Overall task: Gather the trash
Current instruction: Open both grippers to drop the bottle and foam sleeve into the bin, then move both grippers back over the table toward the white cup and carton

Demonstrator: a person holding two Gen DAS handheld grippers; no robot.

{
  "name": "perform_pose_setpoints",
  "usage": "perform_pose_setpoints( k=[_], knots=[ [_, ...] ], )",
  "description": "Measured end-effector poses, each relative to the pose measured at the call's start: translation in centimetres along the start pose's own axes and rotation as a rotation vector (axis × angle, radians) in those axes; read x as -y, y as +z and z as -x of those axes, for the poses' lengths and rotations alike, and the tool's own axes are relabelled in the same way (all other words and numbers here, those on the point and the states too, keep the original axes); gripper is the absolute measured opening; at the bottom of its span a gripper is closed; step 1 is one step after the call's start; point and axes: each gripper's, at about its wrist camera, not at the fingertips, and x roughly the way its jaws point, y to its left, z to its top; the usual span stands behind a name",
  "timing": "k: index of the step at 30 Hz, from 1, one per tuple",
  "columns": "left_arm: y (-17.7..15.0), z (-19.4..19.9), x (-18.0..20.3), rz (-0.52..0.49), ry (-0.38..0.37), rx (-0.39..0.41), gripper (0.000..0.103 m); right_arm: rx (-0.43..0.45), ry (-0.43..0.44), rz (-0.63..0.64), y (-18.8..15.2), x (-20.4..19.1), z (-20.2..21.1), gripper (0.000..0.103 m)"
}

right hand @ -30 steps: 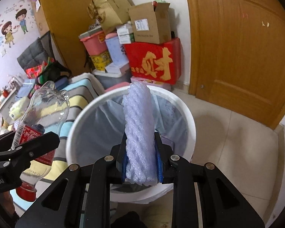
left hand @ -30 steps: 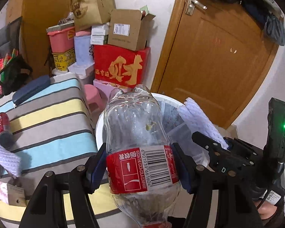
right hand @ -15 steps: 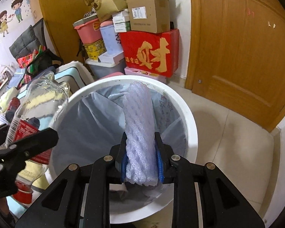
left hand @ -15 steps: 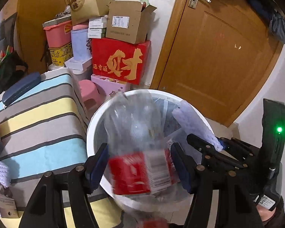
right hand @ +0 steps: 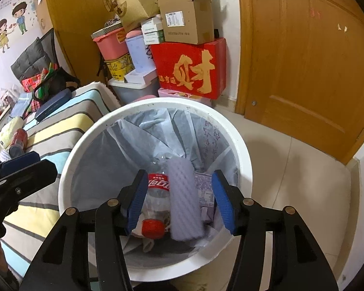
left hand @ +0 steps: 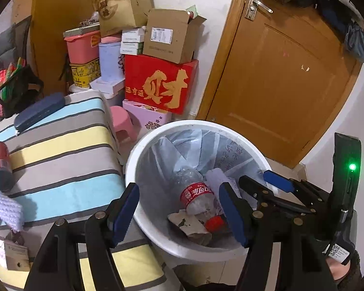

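Stacked cartons and a wooden door fill the corner behind the white bin, which stands just beside the striped bed cover. I have both tools poised over the bin's mouth. My left gripper stands wide apart with nothing between its blue pads, and my right gripper is spread just as wide, also empty.

Inside the liner lies the plastic bottle, red cap toward me, and touching it on one side is the lavender foam sleeve, lying lengthwise. A printed wrapper sits against the sleeve, and some crumpled paper rests near the cap. So I judge those two pieces delivered.

What is left, as far as I can see, sits on the bed cover: a red can on its side, and a second knitted-looking foam piece near it. A dark case farther back looks like a belonging, not rubbish. I reckon the can comes next.
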Motion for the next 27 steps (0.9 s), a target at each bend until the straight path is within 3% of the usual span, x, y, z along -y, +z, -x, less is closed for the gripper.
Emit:
perform_pose_setpoints(
  k=[17,27],
  knots=[
    [-2.0,6.5,-2.2,0.037,0.039,0.087,0.068,0.072,0.040,0.019,-0.4,-2.8,2.6,0.056],
    [-4.5,11.0,-4.2,0.048,0.125,0.155,0.068,0.115,0.085,0.052,-1.1,-5.5,4.4,0.056]
  ],
)
